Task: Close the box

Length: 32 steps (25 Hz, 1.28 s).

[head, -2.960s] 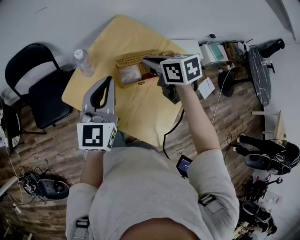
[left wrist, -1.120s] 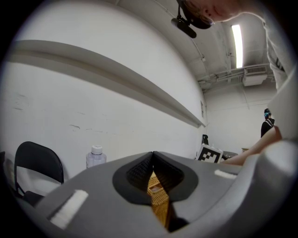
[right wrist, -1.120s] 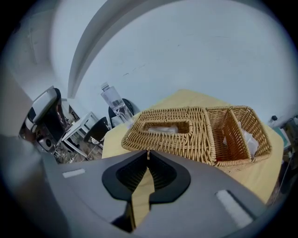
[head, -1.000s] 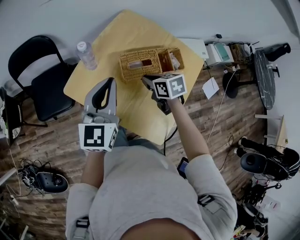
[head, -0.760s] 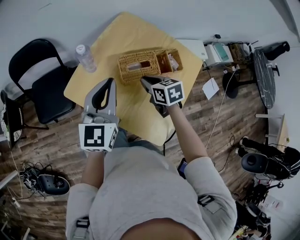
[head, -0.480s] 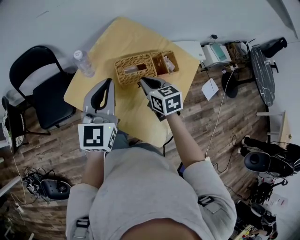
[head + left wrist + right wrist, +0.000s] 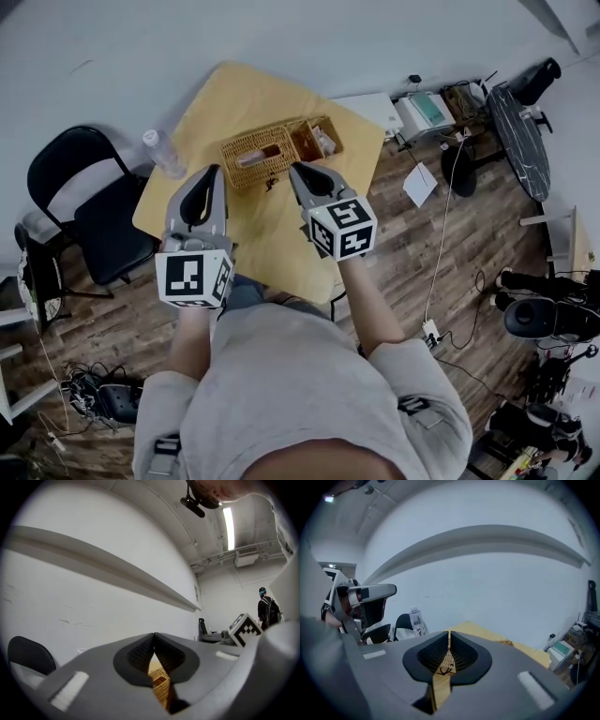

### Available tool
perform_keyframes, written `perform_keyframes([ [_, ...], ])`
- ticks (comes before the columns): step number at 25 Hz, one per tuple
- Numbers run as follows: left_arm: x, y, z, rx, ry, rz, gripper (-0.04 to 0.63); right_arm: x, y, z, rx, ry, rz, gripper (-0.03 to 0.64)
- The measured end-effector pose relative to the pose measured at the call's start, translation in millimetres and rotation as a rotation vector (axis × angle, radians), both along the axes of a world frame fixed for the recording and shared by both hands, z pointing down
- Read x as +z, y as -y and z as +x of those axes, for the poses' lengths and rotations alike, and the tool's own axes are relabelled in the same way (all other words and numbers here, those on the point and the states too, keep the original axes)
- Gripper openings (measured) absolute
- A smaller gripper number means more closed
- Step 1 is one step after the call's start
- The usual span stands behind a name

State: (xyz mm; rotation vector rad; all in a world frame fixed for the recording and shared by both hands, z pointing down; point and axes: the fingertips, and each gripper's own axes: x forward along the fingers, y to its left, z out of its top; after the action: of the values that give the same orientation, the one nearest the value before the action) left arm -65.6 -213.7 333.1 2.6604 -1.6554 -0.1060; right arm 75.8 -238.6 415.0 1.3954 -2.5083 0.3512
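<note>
So the rectangular woven wicker box [image 7: 279,150] was sitting toward the far side of the yellow wooden table [image 7: 281,239], not closed. Its slotted wicker lid [image 7: 251,156] lay flipped out flat on the left, right beside the open compartment, which had something pale in it. Both grippers were held up over the near part of the table, side by side, clear of the box and not touching it. The left gripper [image 7: 212,172] had its jaws pinched together to a thin slit with nothing in them, and the right gripper [image 7: 297,170] was the same, empty. There was a small dark bit [image 7: 270,184] on the table just in front of the box; I couldn't tell what it was. A clear plastic water bottle [image 7: 163,151] stood at the table's left corner, with a black folding chair [image 7: 89,202] next to it on the wood floor.
</note>
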Motion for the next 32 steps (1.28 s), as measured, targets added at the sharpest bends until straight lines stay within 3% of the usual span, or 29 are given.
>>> perform_keyframes([
  [14, -29.3, -10.4, 20.2, 0.044, 0.004, 0.052, 0.058, -86.3, -33.6, 38.5, 0.105, 0.028, 0.222, 0.020],
  [32, -51.2, -36.7, 34.0, 0.024, -0.004, 0.100, 0.058, -145.2, -82.0, 86.6, 0.217, 0.019, 0.394, 0.020],
])
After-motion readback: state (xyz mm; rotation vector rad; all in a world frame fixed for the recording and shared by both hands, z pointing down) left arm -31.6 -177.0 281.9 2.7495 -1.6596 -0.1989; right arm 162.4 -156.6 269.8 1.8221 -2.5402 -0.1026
